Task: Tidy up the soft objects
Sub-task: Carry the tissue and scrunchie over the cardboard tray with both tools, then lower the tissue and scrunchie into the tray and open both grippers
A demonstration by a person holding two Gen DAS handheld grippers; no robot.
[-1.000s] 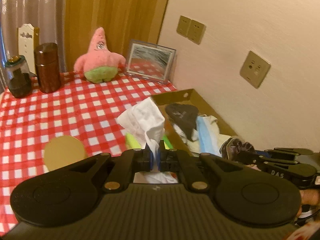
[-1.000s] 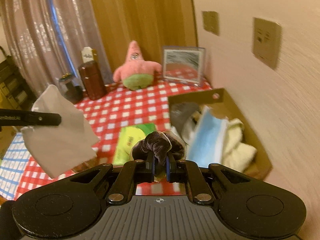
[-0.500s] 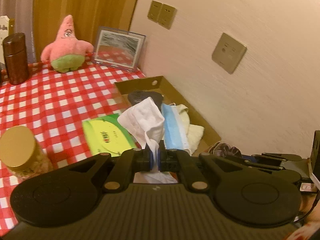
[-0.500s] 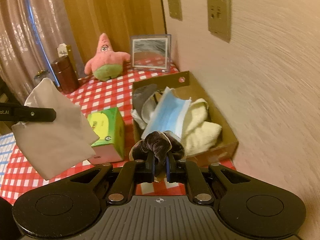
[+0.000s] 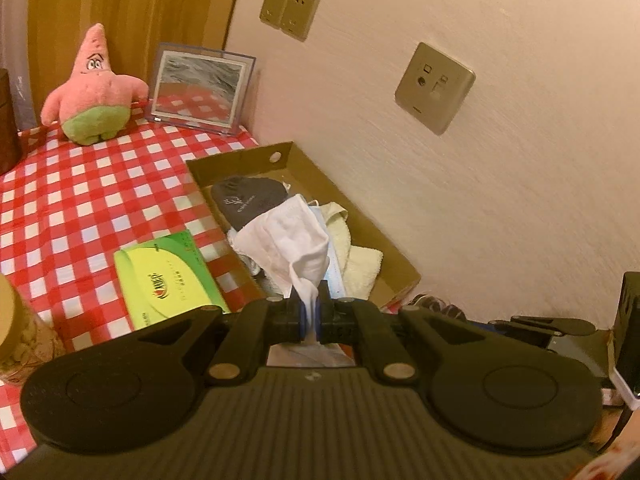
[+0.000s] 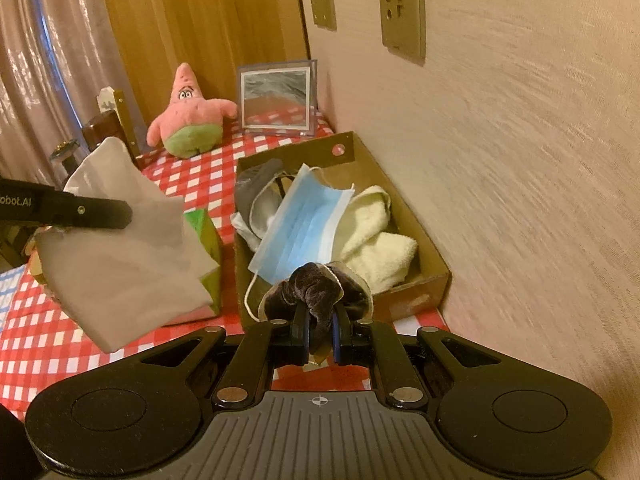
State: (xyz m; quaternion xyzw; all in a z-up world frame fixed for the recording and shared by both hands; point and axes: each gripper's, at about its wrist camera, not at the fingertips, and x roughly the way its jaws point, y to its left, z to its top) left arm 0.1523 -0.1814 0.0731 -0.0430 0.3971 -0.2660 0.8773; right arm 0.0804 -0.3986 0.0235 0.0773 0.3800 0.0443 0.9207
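My left gripper (image 5: 310,316) is shut on a white tissue (image 5: 288,240), which hangs over the near end of a cardboard box (image 5: 396,256) by the wall. In the right wrist view that tissue (image 6: 116,248) hangs left of the box (image 6: 424,256). My right gripper (image 6: 320,326) is shut on a dark velvet scrunchie (image 6: 316,292), just in front of the box's near wall. Inside the box lie a blue face mask (image 6: 304,228), a cream towel (image 6: 380,240) and a dark grey cloth (image 5: 248,200).
A green tissue pack (image 5: 168,276) lies left of the box on the red checked tablecloth (image 5: 80,200). A pink star plush (image 5: 94,92) and a framed picture (image 5: 200,88) stand at the back. A gold-lidded jar (image 5: 16,332) is at the near left. The wall runs close on the right.
Both grippers have moved toward the box and dipped, each still holding its item. The box now fills more of both views, and the tissue hangs over its near end.
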